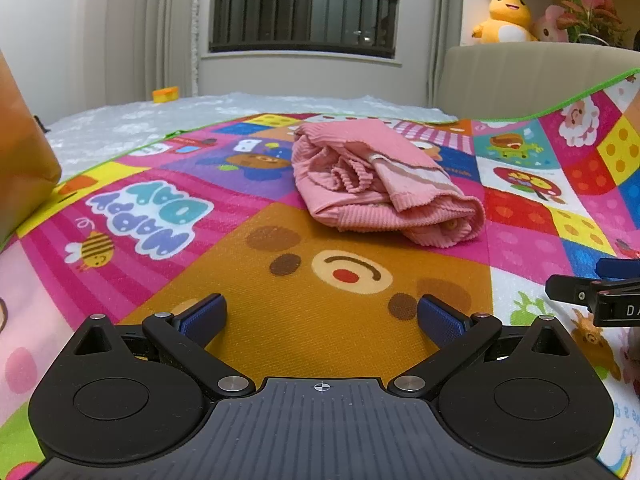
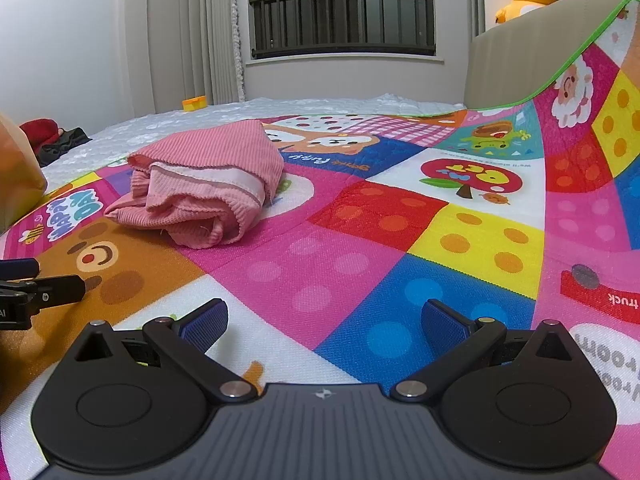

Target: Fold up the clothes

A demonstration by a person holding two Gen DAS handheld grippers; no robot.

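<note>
You are holding your left gripper (image 1: 322, 316) and right gripper (image 2: 325, 318) spread wide and empty, while the bunched pink ribbed cloth (image 1: 376, 184) is lying near the far edge of the bright cartoon play mat (image 1: 280, 340). If you are grabbing only its loose top flap, the lump may be unrolling crooked.

A home bedroom: a white quilted mattress (image 1: 240, 116) under a colourful cartoon-patterned play mat (image 1: 248, 240), a yellow plush duck (image 1: 505, 18) at upper right, pale curtains (image 2: 192, 32) beside a barred window (image 1: 304, 16).
</note>
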